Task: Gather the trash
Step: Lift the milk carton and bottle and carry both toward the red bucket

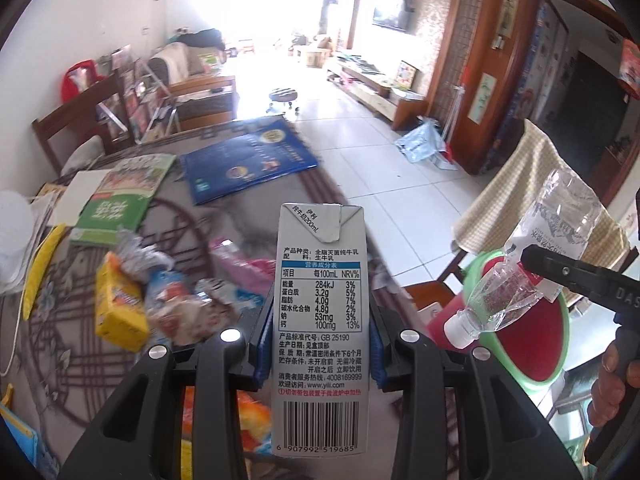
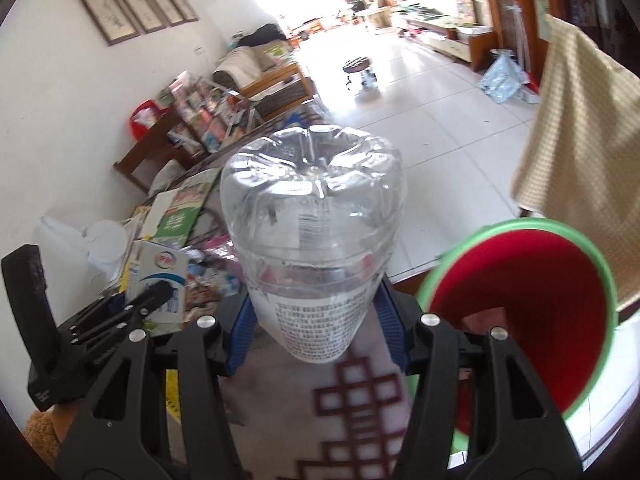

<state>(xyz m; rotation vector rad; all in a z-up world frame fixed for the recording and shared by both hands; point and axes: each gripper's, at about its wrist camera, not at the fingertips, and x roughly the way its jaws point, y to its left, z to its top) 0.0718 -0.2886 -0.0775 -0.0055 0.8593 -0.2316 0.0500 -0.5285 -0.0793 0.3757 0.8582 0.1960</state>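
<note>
A: Left wrist view: the left tongs [image 1: 318, 336] are closed on a milk carton [image 1: 319, 320], blue pads pressed to both its sides, the carton upright above the worktop [image 1: 60, 344]. Below lies a heap of wrappers [image 1: 180, 304] and a yellow box [image 1: 118, 308]; farther back sit a green book [image 1: 120, 196] and a blue book [image 1: 248, 160].

B: And on the right of that view?

A: The right tongs [image 1: 532, 262] clamp a crumpled clear bottle [image 1: 524, 264], white cap down, right over a red bin with a green rim [image 1: 524, 340] beside the worktop edge.

B: Right wrist view?

A: The right tongs [image 2: 316, 324] grip the bottle [image 2: 312, 232] around its labelled middle, its base facing the camera. The bin [image 2: 520, 312] gapes just to the right; whether the bottle touches it cannot be told. At left the left tongs [image 2: 150, 300] hold the carton [image 2: 160, 280] above the worktop [image 2: 280, 400]. A beige cloth [image 2: 576, 168] hangs behind the bin.
</note>
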